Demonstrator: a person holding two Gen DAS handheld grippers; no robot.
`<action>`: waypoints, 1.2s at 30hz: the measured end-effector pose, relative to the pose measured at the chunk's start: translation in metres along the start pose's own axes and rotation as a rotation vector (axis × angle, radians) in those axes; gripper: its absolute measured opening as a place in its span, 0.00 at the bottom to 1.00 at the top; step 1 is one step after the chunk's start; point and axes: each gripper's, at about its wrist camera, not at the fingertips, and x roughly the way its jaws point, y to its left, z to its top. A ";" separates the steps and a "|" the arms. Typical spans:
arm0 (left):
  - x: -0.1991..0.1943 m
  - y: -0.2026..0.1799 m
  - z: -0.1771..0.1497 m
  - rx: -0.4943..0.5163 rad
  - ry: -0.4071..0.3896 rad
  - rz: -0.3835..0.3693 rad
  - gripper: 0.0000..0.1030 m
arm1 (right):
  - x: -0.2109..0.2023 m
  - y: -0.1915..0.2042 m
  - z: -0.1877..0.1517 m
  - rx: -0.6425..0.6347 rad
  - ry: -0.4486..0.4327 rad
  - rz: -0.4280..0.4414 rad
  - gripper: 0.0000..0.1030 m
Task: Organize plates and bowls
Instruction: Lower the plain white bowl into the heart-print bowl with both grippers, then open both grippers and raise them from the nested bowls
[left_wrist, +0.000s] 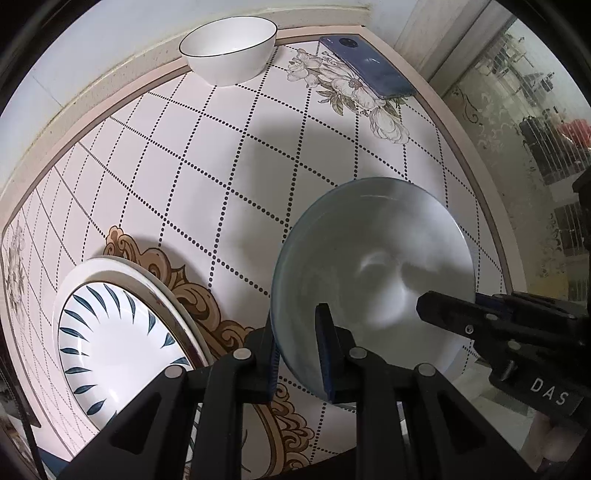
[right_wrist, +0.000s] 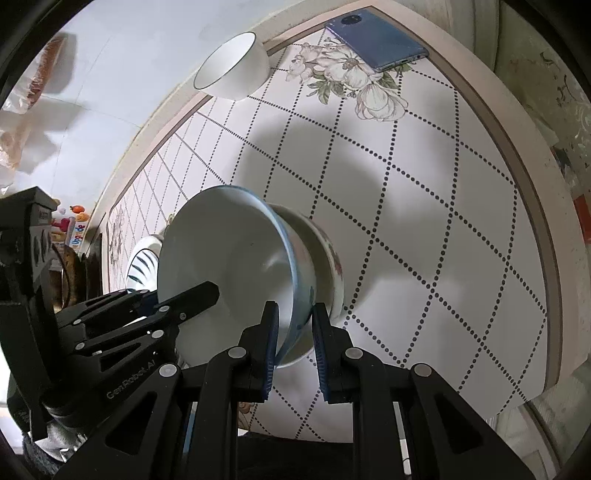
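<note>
A pale bowl with a blue rim (left_wrist: 373, 273) sits near the table's right side; in the right wrist view (right_wrist: 236, 273) it rests on a second, flower-painted bowl (right_wrist: 328, 266). My left gripper (left_wrist: 297, 350) is shut on its near-left rim. My right gripper (right_wrist: 293, 347) is shut on the same bowl's rim, and shows in the left wrist view (left_wrist: 461, 314) at the right. A stack of plates, the top one with blue leaf marks (left_wrist: 118, 339), lies at the left. A white bowl with a thin dark rim (left_wrist: 229, 48) stands at the far edge.
A blue phone (left_wrist: 369, 70) lies at the table's far right corner, over a flower print. The patterned table (left_wrist: 221, 166) ends at a wall behind and a glass panel (left_wrist: 517, 129) at the right. Clutter (right_wrist: 74, 225) shows beyond the left end.
</note>
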 end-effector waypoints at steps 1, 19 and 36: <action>0.001 -0.001 0.000 0.005 0.000 0.006 0.15 | 0.000 0.000 0.000 0.001 0.002 0.000 0.20; -0.019 0.009 -0.006 -0.012 -0.004 -0.030 0.16 | -0.013 0.015 0.004 -0.069 0.091 -0.100 0.29; 0.009 0.156 0.185 -0.425 -0.085 -0.292 0.34 | -0.009 0.033 0.216 0.050 -0.106 0.160 0.60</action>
